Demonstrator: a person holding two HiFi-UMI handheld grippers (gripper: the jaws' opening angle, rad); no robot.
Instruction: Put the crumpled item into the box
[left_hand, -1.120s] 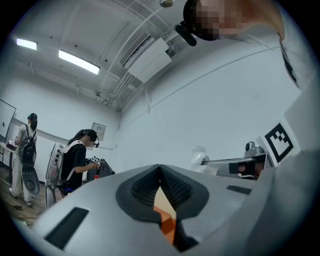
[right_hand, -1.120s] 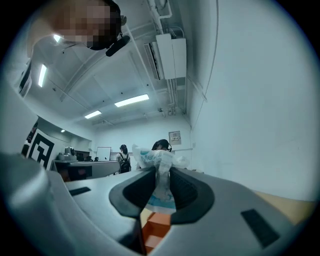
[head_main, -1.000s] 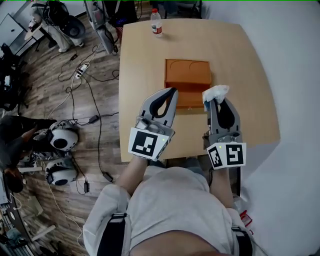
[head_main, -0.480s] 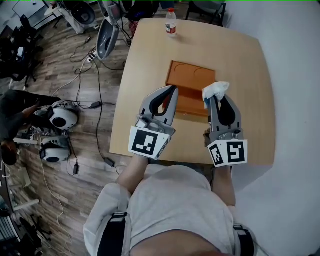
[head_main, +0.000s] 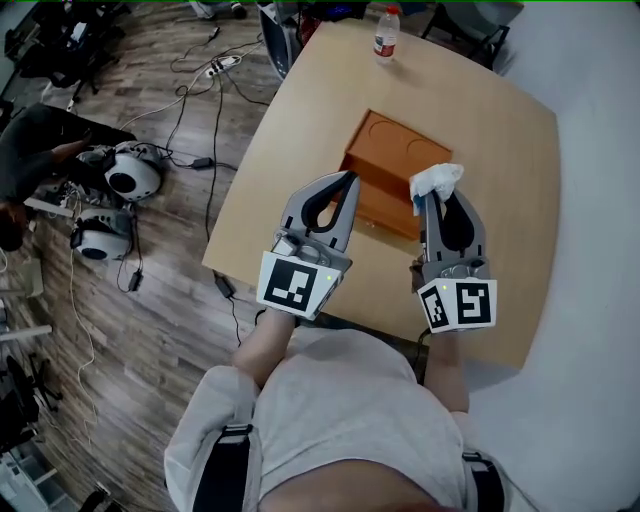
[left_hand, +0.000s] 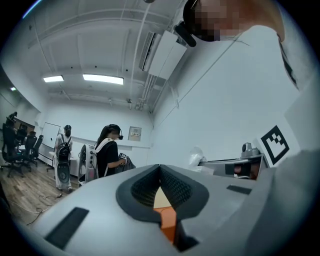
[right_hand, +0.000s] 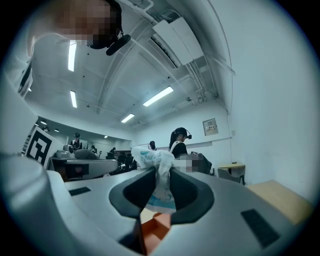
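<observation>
right hand-held gripper (head_main: 432, 197) is clamped on the crumpled white wad (head_main: 437, 180). wad sticks out past the tips, in head view over the near right corner of the orange box (head_main: 390, 160). left hand-held gripper (head_main: 347, 182) has jaws closed tip to tip with nothing between, at the box's near left edge. box sits open on the worktop (head_main: 500, 140), bottle (head_main: 386, 32) at the far edge.

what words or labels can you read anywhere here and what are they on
"Me": blue print on the crumpled item; it seems to start this way, and the rest is lost in the folds.
The wall sign in the right gripper view: too small to read.
The wall notice in the left gripper view: too small to read.
The label on the bottle: too small to read.
</observation>
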